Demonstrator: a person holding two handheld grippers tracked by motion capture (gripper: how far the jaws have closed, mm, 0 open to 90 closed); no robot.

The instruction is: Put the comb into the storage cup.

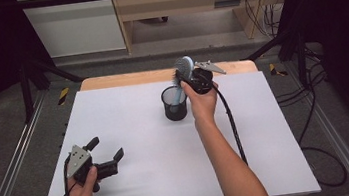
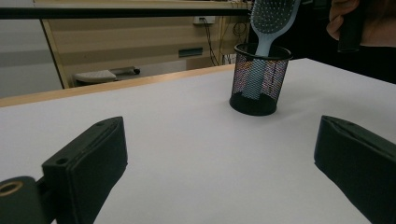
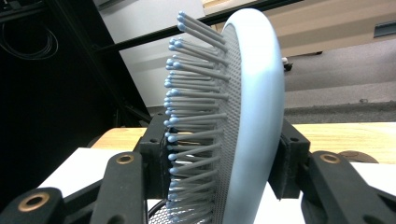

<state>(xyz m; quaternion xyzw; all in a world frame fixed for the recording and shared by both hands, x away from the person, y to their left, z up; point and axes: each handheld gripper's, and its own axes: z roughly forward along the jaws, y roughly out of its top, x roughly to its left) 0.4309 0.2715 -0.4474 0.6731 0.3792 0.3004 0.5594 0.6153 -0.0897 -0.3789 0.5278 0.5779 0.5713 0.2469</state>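
Left hand-held gripper [image 1: 104,151] rests low; right arm [image 1: 218,143] stretches forward.

In the left gripper view the pale blue plastic paddle hairbrush [image 2: 268,23] is cut off by the top edge, and its handle shows only dimly through the black wire-mesh cup [image 2: 259,79]. The hand [image 2: 359,21] at upper right is cropped by the top and right edges. In the right gripper view the brush runs off the bottom edge, hiding its handle. In the high view, the brush head covers the right gripper's [image 1: 191,78] jaw tips.
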